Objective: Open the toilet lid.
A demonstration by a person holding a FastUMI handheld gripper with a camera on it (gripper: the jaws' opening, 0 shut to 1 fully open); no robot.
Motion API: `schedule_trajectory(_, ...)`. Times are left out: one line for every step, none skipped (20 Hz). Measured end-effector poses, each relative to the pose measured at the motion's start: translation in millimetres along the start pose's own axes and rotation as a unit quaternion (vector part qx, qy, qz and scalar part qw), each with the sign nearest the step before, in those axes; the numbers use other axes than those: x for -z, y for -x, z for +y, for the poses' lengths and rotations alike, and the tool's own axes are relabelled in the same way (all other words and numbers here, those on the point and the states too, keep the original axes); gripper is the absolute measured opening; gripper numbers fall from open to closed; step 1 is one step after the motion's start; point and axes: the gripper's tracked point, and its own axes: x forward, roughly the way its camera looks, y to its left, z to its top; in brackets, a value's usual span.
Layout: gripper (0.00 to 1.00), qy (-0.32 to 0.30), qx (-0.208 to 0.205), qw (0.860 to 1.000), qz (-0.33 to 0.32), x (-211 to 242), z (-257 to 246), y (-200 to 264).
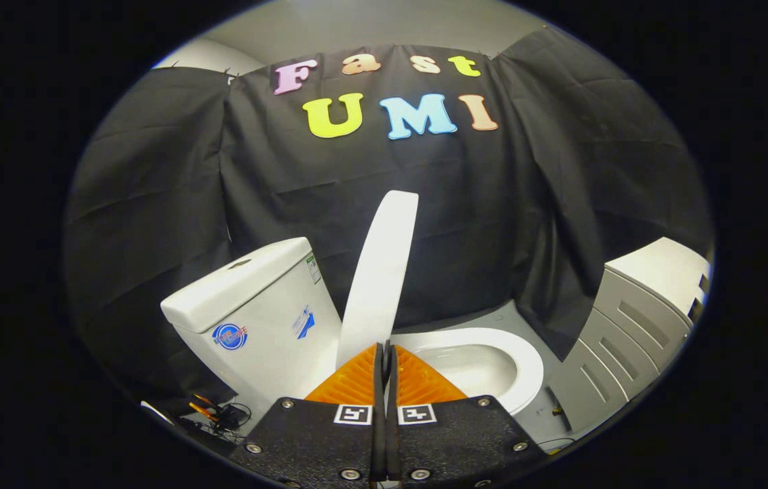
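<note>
Count: one toilet, made up of one tank, one lid and one bowl with its seat ring; one grey cabinet with a white top; one small tangle of cables and orange-black parts on the floor; one gripper with two orange fingers.

Lid: raised, standing close to upright, seen nearly edge-on. Long axis runs up from the hinge area just ahead of the fingertips and leans slightly toward the right at its top end. Its rounded free end points up against the black cloth wall. The lid rises between the tank on the left and the open bowl on the right; its lower end sits directly beyond the fingertips, and whether it touches them cannot be told.

Bowl: uncovered, seat ring down, opening facing up, lying right of the lid and just beyond the right finger.

Tank: left of the lid, top cover on, stickers on its front and side.

Cabinet: well right of the bowl, apart from it, grey floor between.

Gripper pose: aimed forward and level toward the base of the lid. Fingers are drawn together, only a thin dark slit between them, nothing seen held in that slit
</note>
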Motion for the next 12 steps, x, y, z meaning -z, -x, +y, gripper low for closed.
schedule_trajectory(0.0,0.002,-0.001,1.0,-0.001,0,3,0)
schedule_trajectory(0.0,0.003,-0.003,1.0,-0.001,-2,6,1)
schedule_trajectory(0.0,0.006,-0.004,1.0,-0.001,-2,10,0)
schedule_trajectory(0.0,0.011,-0.004,1.0,-0.001,-1,11,-1)
schedule_trajectory(0.0,0.016,-0.004,1.0,-0.001,-1,11,0)
schedule_trajectory(0.0,0.019,-0.005,1.0,-0.002,-2,14,0)
schedule_trajectory(0.0,0.021,-0.006,1.0,-0.002,-3,17,0)
schedule_trajectory(0.0,0.023,-0.007,1.0,-0.003,-3,22,0)
schedule_trajectory(0.0,0.026,-0.008,1.0,-0.003,-3,25,0)
schedule_trajectory(0.0,0.03,-0.01,1.0,-0.003,-2,28,0)
schedule_trajectory(0.0,0.035,-0.011,0.999,-0.004,-2,31,0)
schedule_trajectory(0.0,0.041,-0.011,0.999,-0.007,-1,33,0)
